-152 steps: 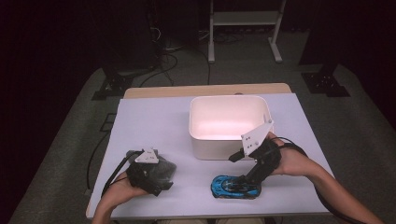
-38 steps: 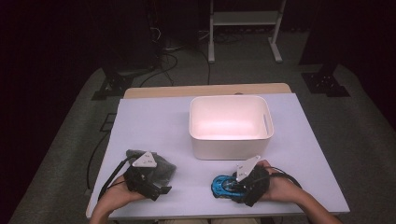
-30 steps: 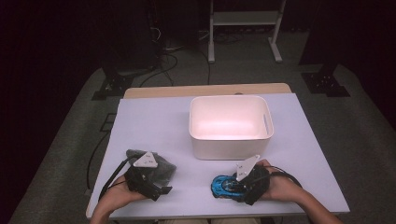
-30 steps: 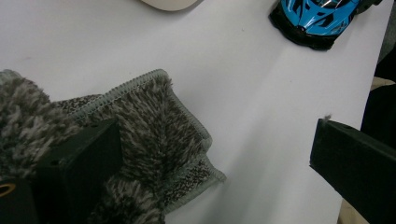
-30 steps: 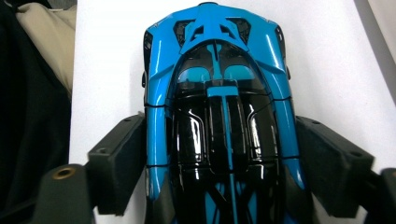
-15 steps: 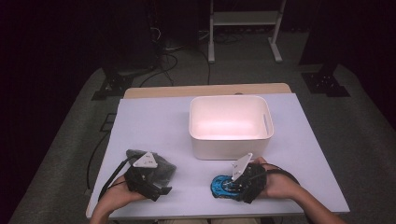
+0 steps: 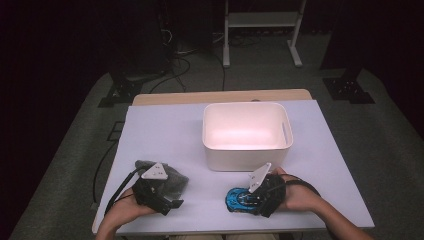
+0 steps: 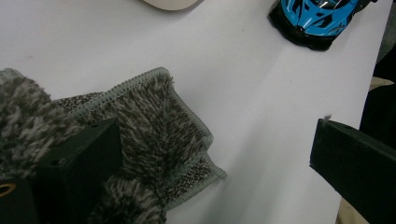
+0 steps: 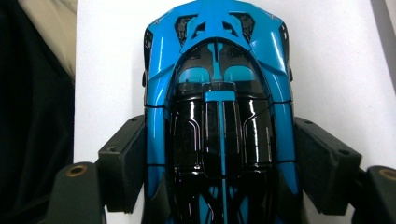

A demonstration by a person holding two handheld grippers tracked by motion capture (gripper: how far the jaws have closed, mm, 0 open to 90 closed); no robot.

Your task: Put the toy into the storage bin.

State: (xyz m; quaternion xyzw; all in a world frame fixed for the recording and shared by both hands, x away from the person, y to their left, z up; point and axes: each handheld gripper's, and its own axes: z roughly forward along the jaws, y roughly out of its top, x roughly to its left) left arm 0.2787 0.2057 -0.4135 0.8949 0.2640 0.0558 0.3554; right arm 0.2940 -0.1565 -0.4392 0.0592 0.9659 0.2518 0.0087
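Both forearms come in over the near edge of the white-topped desk (image 7: 165, 135), hands resting low on the surface. The right hand (image 7: 295, 194) lies near the near right corner, its black two-jaw right gripper (image 7: 248, 199) pointing left along the near edge, grey three-cornered plate tilted up on top. The left hand (image 7: 122, 210) sits near the near left corner, with the black left gripper (image 7: 172, 204) pointing right and slightly toward the near edge. Count: two grippers, one glossy blue-and-black toy sports car (image 9: 219, 116), one shaggy grey microfibre cloth (image 8: 154, 121), one white rectangular plastic bin (image 7: 247, 134). The car stands on its wheels on the desk, close to the near edge, right of centre, in front of the bin and apart from it. In the right gripper view the car lies lengthwise between the two jaws, nose pointing away from the gripper; one pad (image 9: 123, 163) sits against each flank at mid-body, and the jaws have just been closing a little, so the claw is clamped on the car. The cloth lies crumpled by the left gripper; in the left gripper view one jaw rests on its pile, the other stands well off over bare desk, the claw wide apart and gripping nothing. The bin sits past centre toward the far edge.
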